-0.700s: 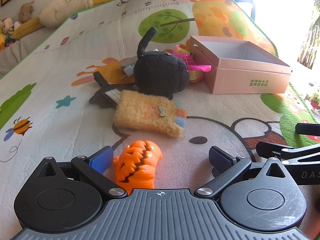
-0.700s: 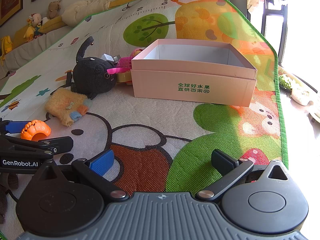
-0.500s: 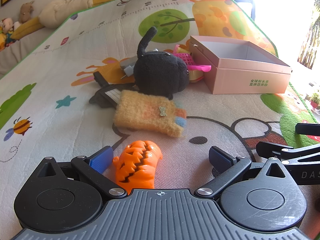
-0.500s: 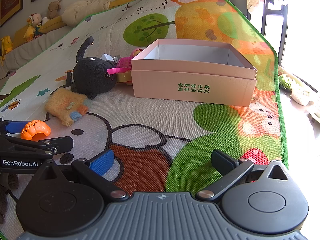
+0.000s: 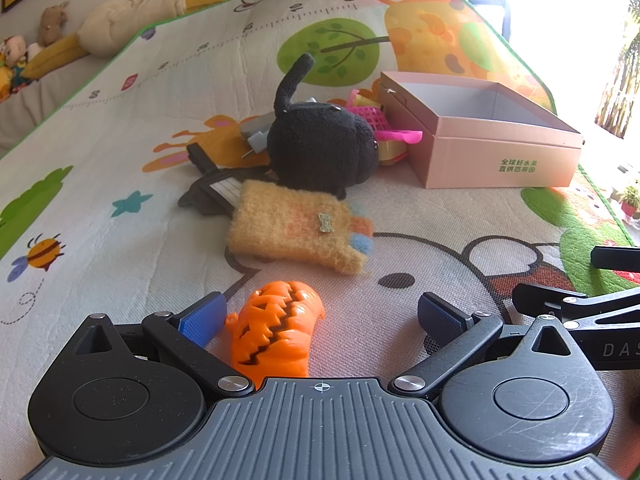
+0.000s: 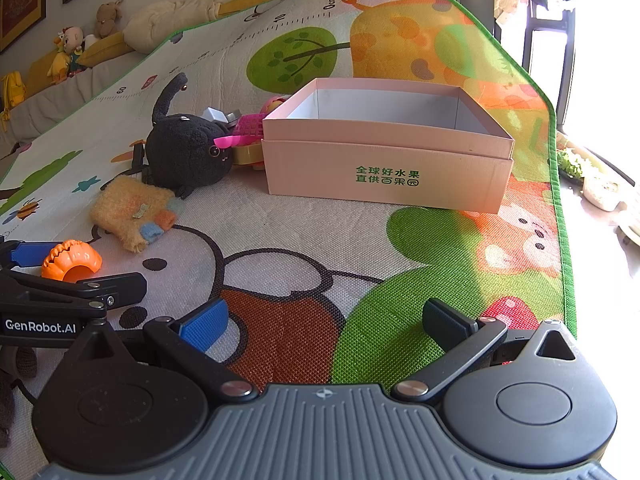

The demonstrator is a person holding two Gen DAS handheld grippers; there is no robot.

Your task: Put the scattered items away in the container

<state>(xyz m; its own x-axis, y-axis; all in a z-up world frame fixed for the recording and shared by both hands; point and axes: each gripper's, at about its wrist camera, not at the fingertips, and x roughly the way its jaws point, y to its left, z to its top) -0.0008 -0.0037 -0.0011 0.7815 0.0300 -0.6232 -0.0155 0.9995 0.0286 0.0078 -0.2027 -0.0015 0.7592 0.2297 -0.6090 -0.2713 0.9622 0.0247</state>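
Note:
An orange pumpkin toy [image 5: 278, 330] lies on the play mat between the open fingers of my left gripper [image 5: 320, 318], close to the left finger; it also shows in the right wrist view [image 6: 72, 260]. Beyond it lie a yellow fuzzy pouch [image 5: 298, 226], a black plush cat [image 5: 320, 148] and a pink plastic toy [image 5: 372, 122]. The open pink box [image 5: 496, 148] stands at the right, and in the right wrist view [image 6: 388, 172] it looks empty. My right gripper [image 6: 324, 322] is open and empty above the mat.
A black flat item [image 5: 216, 190] and a grey piece [image 5: 256, 136] lie behind the pouch and cat. Stuffed toys and a cushion [image 6: 172, 20] line the far edge. The mat's green edge [image 6: 560, 200] runs along the right, with dishes beyond it.

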